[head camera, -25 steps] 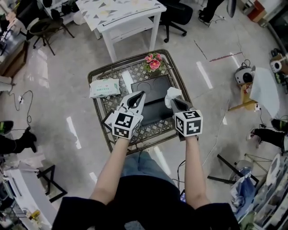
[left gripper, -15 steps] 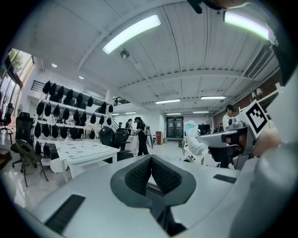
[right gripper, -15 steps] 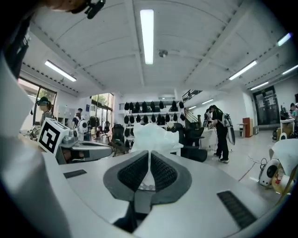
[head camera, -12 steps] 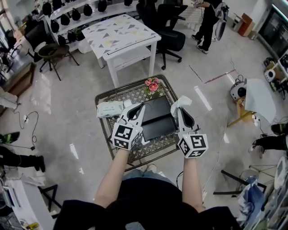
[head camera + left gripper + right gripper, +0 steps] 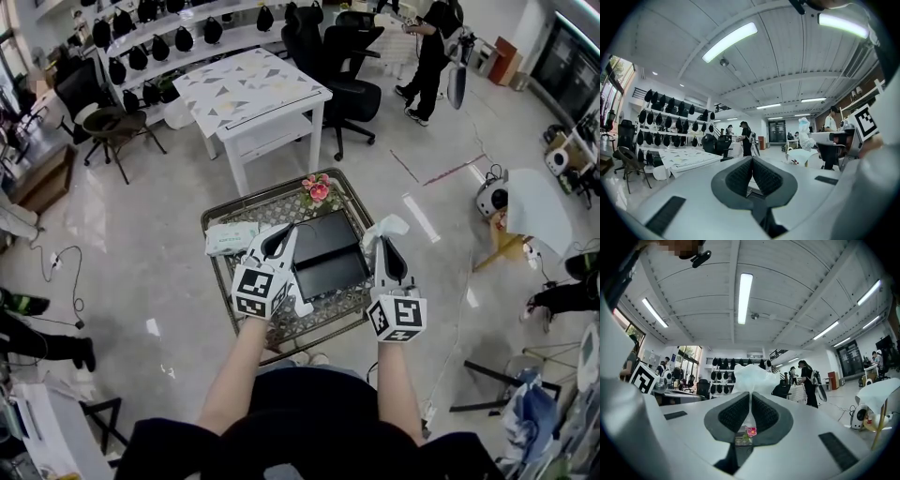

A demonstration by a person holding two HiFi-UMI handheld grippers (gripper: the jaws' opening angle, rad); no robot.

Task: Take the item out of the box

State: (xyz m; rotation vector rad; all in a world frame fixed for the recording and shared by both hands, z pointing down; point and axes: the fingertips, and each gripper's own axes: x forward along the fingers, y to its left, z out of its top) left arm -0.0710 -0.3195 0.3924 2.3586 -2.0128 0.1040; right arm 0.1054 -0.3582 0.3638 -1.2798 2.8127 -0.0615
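- Your right gripper is pinched shut on a crumpled white tissue. In the right gripper view the two pads meet on its lower part while the rest of the tissue billows out past the tips of the right gripper.
- You hold that tissue out of the black box, to the right of the box and over the right edge of the lattice-top table.
- Your left gripper has its jaws closed together with nothing between them; the left gripper view shows the pads of the left gripper touching along their length.
- From the head view, your left gripper sits over the left side of the box, level with the right one.
- On the table's far left lies a pack of wipes; at its far edge sits a bunch of pink flowers.
- Farther off stand a white table with a triangle pattern and a black office chair.
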